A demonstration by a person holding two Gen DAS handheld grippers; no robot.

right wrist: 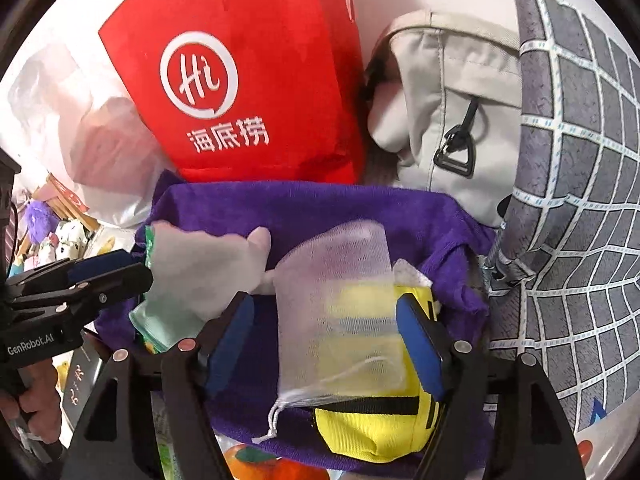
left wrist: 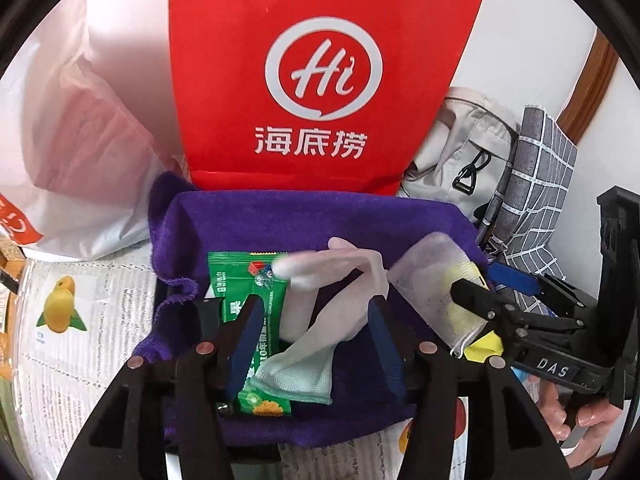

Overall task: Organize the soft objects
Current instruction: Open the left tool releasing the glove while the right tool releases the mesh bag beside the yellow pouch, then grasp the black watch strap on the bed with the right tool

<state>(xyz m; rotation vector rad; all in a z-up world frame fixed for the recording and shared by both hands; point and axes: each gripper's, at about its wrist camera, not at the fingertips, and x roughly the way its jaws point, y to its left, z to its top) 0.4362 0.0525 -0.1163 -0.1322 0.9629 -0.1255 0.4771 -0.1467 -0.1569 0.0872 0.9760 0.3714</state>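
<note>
On the purple towel (left wrist: 280, 220) lie a white glove (left wrist: 320, 320), a green packet (left wrist: 248, 300), a see-through mesh bag (right wrist: 340, 304) and a yellow pouch (right wrist: 376, 428). The left gripper (left wrist: 314, 312) is wide open around the glove; the right gripper (right wrist: 326, 312) is wide open around the mesh bag

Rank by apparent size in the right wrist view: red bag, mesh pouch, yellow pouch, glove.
1. red bag
2. mesh pouch
3. glove and yellow pouch: look alike, both partly hidden, so unranked.

Between the left tool's (left wrist: 312, 312) blue pads lay a pale pink-and-mint glove (left wrist: 320, 320) and green packet (left wrist: 256, 320) on purple towel (left wrist: 304, 220); beyond stood a red, white-lettered bag (left wrist: 320, 60). Right: grey white-gridded cloth (right wrist: 580, 200).
</note>
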